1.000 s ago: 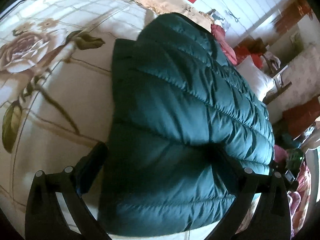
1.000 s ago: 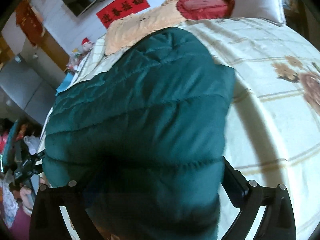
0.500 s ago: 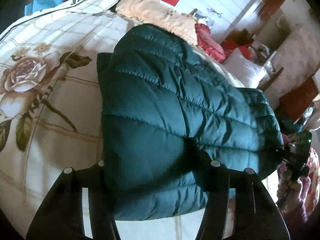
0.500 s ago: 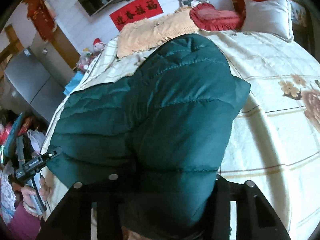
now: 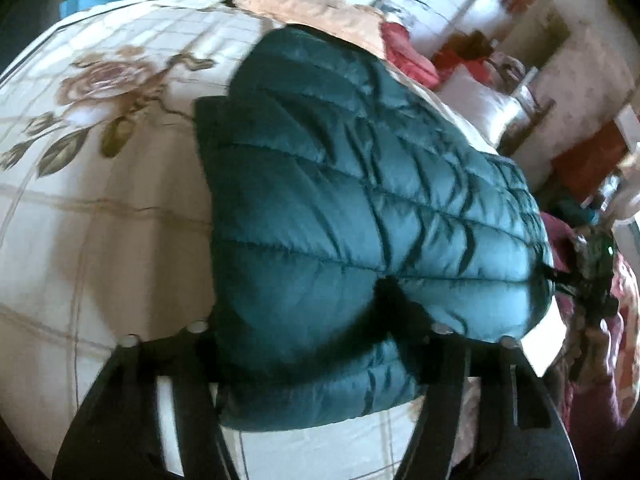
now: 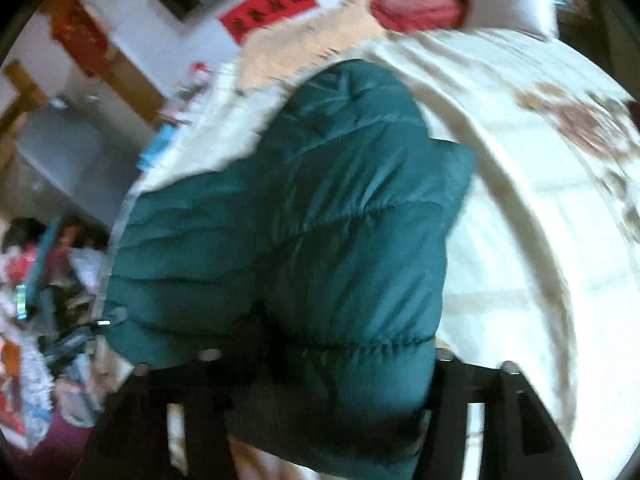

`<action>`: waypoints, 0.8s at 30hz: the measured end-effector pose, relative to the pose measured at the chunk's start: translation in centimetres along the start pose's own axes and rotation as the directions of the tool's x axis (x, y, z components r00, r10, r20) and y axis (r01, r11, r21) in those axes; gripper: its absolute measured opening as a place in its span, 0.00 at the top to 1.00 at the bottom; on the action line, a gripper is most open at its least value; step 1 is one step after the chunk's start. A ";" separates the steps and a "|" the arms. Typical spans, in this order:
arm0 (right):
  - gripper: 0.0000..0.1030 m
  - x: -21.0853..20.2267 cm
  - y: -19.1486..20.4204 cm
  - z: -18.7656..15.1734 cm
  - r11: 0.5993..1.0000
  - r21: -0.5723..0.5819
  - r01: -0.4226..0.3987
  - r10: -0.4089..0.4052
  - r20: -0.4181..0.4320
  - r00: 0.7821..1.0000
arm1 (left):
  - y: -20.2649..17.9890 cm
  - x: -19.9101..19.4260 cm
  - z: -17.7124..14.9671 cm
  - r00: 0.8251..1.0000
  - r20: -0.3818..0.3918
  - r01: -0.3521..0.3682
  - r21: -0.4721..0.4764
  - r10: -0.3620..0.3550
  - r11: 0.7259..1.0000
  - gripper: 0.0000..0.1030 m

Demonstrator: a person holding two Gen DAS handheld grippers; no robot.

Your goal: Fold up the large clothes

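Between the left gripper's (image 5: 316,344) fingers (image 5: 424,344) a thick fold of the teal jacket (image 5: 360,200) is clamped; padding bulges up and over both fingers. Right gripper (image 6: 324,364), same story: fingers (image 6: 440,376) squeezed on the jacket's (image 6: 320,220) near hem, fabric filling the whole gap. Left view: jacket runs from 6 o'clock up toward 1 o'clock, quilted seams sweeping across, its far end rounded. It lies on the bedspread (image 5: 100,220), cream with a brown grid; a rose print (image 5: 108,80) sits at 10 o'clock. A peach fringed throw (image 5: 304,4) lies past the jacket at 12, a red cushion (image 5: 408,56) and white pillow (image 5: 480,104) at 1 to 2. At 3 o'clock, beyond the jacket's edge, the other gripper shows dimly against clutter; detail blurred. Right view: jacket fills the centre, one lobe reaching toward 12, another spreading to 9. Bedspread (image 6: 540,240) curves away at 3, throw (image 6: 296,40) at 12, a red banner (image 6: 268,12) on the wall at 11. Both views carry motion blur.
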State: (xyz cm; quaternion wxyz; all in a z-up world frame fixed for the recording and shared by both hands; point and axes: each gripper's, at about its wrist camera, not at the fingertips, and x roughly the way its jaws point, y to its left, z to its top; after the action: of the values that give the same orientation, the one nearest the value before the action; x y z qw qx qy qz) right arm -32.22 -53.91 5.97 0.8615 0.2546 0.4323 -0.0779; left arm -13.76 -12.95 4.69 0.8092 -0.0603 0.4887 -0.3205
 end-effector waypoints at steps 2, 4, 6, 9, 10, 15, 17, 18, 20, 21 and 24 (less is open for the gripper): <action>0.35 -0.5 -1.0 -0.3 0.999 0.047 0.013 -0.014 0.024 1.000 | 0.1 -0.6 -0.2 1.000 0.017 -0.016 -0.032 0.016 0.999 0.32; 0.35 -1.8 -1.1 -0.4 0.997 0.059 0.059 -0.062 0.057 0.996 | -0.1 -1.7 -0.4 0.997 0.041 -0.059 -0.047 0.061 0.997 0.32; 0.35 -3.0 -0.6 -0.5 0.993 0.038 0.109 -0.112 0.086 0.990 | -1.3 -3.2 -1.0 0.988 0.084 -0.127 -0.030 0.129 0.991 0.32; 0.35 -4.7 1.3 -1.0 0.990 -0.019 0.138 -0.135 0.132 0.982 | -3.3 -4.8 -1.5 0.964 0.152 -0.223 0.017 0.218 0.975 0.32; 0.35 -5.2 2.2 -1.2 0.988 -0.037 0.149 -0.142 0.152 0.978 | -3.9 -5.2 -1.8 0.958 0.170 -0.237 0.030 0.229 0.971 0.32; 0.27 -6.6 6.7 -3.4 0.976 -0.120 0.180 -0.147 0.244 0.959 | -6.9 -5.6 -3.2 0.939 0.227 -0.281 0.066 0.260 0.957 0.32; 0.22 -6.8 8.7 -4.5 0.971 -0.154 0.184 -0.137 0.273 0.952 | -7.9 -5.3 -3.7 0.936 0.234 -0.287 0.074 0.264 0.955 0.32; 0.22 -6.9 9.2 -4.9 0.969 -0.164 0.184 -0.133 0.281 0.950 | -8.4 -5.1 -3.6 0.935 0.232 -0.292 0.078 0.267 0.953 0.32; 0.22 -6.5 10.6 -5.4 0.966 -0.184 0.181 -0.123 0.289 0.950 | -9.5 -4.7 -3.9 0.933 0.231 -0.302 0.093 0.275 0.949 0.32; 0.22 -6.4 11.2 -5.7 0.965 -0.196 0.172 -0.111 0.288 0.951 | -10.0 -4.7 -4.0 0.932 0.235 -0.306 0.097 0.277 0.947 0.32; 0.22 -5.9 12.8 -6.3 0.964 -0.218 0.155 -0.088 0.289 0.953 | -10.7 -4.6 -4.5 0.927 0.246 -0.314 0.103 0.282 0.944 0.32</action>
State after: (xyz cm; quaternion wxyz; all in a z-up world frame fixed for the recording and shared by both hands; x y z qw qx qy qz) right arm -35.77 -40.22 12.22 0.9312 0.1089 0.3289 -0.1136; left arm -23.89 -17.80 10.22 0.9014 0.0353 0.3723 -0.2182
